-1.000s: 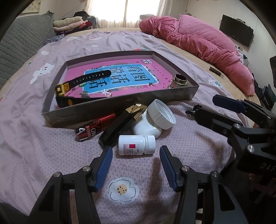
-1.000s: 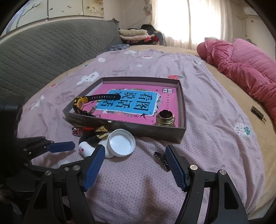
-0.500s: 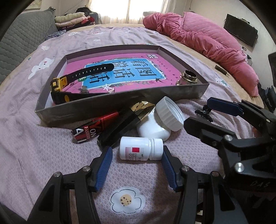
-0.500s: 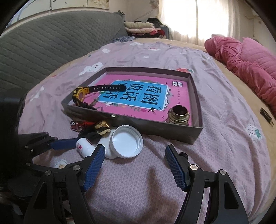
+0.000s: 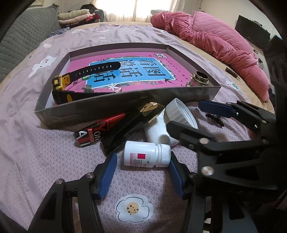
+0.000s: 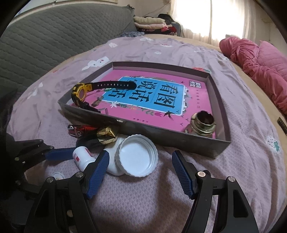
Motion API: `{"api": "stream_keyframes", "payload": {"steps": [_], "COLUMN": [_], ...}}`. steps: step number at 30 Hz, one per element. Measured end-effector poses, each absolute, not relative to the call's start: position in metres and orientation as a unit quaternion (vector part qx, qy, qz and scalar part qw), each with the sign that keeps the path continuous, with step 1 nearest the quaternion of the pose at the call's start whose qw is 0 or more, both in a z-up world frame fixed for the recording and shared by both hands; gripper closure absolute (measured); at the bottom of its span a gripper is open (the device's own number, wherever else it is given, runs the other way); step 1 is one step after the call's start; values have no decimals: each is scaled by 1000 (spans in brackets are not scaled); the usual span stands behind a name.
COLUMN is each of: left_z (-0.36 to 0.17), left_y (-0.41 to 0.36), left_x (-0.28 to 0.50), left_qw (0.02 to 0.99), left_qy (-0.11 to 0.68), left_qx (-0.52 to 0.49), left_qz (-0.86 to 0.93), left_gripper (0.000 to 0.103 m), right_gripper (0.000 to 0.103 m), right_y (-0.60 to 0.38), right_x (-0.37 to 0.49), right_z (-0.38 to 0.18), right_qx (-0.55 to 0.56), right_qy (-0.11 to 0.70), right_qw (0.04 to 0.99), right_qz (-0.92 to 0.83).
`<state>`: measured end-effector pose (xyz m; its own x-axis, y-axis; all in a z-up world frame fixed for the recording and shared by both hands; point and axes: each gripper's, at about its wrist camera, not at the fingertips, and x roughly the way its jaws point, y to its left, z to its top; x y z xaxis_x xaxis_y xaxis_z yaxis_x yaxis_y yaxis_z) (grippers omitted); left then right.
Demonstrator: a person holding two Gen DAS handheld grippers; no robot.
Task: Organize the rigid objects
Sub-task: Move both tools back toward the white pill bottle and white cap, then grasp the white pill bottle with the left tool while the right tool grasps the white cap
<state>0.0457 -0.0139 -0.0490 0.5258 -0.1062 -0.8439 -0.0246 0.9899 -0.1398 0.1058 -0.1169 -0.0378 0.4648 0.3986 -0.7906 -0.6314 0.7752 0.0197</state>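
Note:
A small white pill bottle [image 5: 147, 156] lies on its side between the fingertips of my left gripper [image 5: 142, 161], which is open; a gap shows at the left pad. My right gripper [image 6: 140, 154] is open around the wide lid of a tipped white jar [image 6: 138, 157], its pads apart from it. Behind them lie a black box with a gold end [image 5: 132, 121] and a red-and-black tube [image 5: 93, 134]. The grey tray [image 5: 107, 114] holds a pink book, a yellow-and-black watch [image 5: 86, 75] and a brass fitting [image 5: 199, 80].
A black hair clip [image 5: 214, 119] lies on the mauve bedspread right of the jar. A pink quilt [image 5: 215, 39] is heaped at the far right, a grey padded headboard [image 6: 53, 35] at the left, folded clothes [image 5: 77, 16] at the back.
Both grippers have come closer to the pile. The pill bottle now sits between the left fingertips, and the white jar's lid between the right ones. The hair clip has left the right wrist view.

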Motion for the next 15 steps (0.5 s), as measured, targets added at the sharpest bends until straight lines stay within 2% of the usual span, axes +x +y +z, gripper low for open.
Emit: {"api": "stream_keyframes", "payload": {"steps": [15], "left_z": [-49], "left_y": [-11], "left_x": [49], "left_qw": [870], "left_qy": [486], "left_qx": [-81], "left_qz": [-25], "left_gripper": [47], "right_gripper": [29], "right_y": [-135], "right_x": [120], "right_z": [-37], "right_qx": [-110], "right_qy": [422], "right_qw": [854], "right_qz": [286]}}
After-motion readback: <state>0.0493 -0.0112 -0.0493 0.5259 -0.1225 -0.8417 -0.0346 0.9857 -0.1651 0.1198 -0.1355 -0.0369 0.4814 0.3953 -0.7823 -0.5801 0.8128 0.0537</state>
